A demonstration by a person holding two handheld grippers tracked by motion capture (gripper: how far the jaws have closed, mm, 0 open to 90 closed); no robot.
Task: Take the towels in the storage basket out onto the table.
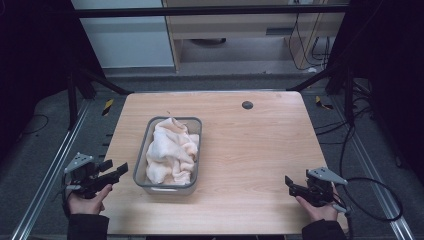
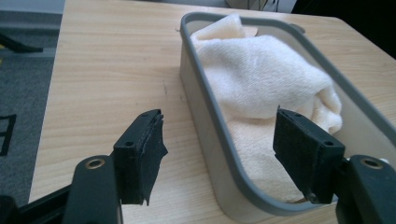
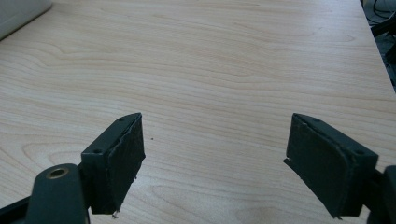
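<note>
A grey rectangular tray (image 1: 142,150) sits left of the table's middle, holding a crumpled cream towel (image 1: 172,150). My left gripper (image 1: 120,170) is held off the table's left front, pointing at the tray's near left corner. In the left gripper view its jaws (image 2: 219,123) stand apart, framing the tray's rim (image 2: 205,98) and the towel (image 2: 261,70), touching neither. My right gripper (image 1: 289,182) rests at the table's right front, pointing left. Its jaws (image 3: 215,123) are apart over bare wood with nothing between them.
The light wooden table (image 1: 250,150) has a small black round plug (image 1: 247,105) near its far edge. A corner of the tray (image 3: 18,14) shows far left in the right gripper view. A black cable (image 1: 372,200) loops off the table's right front corner.
</note>
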